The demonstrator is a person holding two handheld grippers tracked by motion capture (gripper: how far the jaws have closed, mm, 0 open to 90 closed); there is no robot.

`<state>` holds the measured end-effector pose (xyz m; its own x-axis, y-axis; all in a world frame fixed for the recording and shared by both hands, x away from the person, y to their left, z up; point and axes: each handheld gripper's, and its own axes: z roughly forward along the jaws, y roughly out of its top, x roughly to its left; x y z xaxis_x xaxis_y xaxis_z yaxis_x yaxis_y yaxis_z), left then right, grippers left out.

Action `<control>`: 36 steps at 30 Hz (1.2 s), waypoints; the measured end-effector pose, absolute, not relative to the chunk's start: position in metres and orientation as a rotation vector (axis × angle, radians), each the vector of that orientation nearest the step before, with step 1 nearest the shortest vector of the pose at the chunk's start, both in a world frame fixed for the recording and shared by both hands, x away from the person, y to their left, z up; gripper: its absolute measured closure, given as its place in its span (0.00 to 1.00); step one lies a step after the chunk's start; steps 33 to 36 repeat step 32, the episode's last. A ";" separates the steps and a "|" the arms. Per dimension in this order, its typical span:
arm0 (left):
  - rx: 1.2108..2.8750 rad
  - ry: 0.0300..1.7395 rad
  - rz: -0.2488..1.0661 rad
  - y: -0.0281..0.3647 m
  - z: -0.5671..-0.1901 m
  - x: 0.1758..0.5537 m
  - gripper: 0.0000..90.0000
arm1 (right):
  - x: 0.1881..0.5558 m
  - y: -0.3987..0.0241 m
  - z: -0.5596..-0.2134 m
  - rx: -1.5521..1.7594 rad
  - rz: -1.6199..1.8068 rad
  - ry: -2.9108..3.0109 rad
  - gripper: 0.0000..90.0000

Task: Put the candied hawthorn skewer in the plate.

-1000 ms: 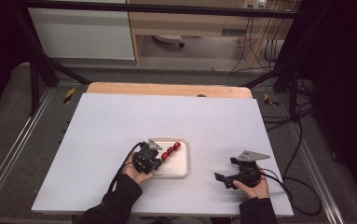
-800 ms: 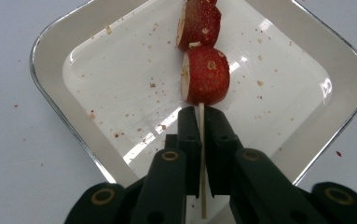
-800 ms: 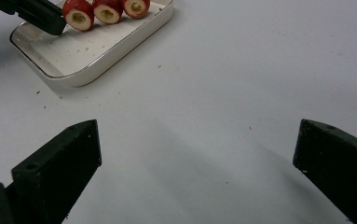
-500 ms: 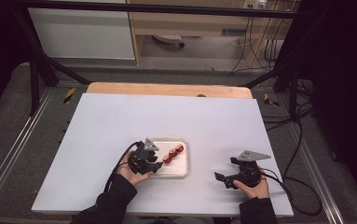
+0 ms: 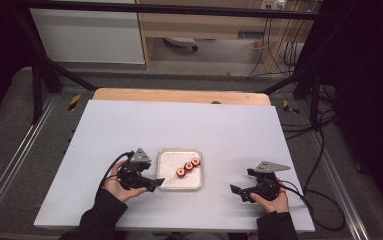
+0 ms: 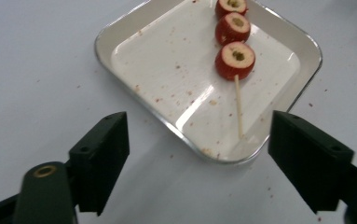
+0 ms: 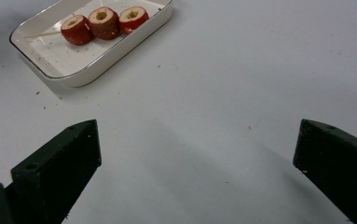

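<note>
High view first: a white table (image 5: 179,130) carries a small white tray (image 5: 166,155) with rounded corners, set near the person's edge and a little left of the middle. On the tray lies a thin wooden skewer (image 5: 171,179) threaded through three red fruit slices (image 5: 188,167) that sit in a row, touching one another, each with a pale cored centre. The bare end of the skewer points toward the left gripper (image 5: 154,184), which sits just beside the tray's left rim with its tips at the tray's near left corner. From the left gripper view, its two black jaws have just been opening and now stand wide apart with nothing between the pads; the skewer (image 6: 238,109) rests flat on the tray floor beyond them, its free tip near the tray's rim (image 6: 120,32), and red crumbs are scattered over the tray and the table around it. The right gripper (image 5: 236,191) rests on the table well apart from the tray, on its right side, held low in the person's hand. From the right gripper view, those jaws also stand wide apart over bare table, with the tray (image 7: 92,70) and the fruit slices (image 7: 102,22) farther off at upper left.
</note>
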<state>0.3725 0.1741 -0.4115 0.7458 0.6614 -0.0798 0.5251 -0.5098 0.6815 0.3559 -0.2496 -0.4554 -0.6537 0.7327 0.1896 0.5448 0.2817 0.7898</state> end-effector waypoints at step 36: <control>2.086 1.007 0.313 0.276 -0.455 0.347 0.07 | 0.354 -0.248 -0.458 1.203 1.267 2.376 0.01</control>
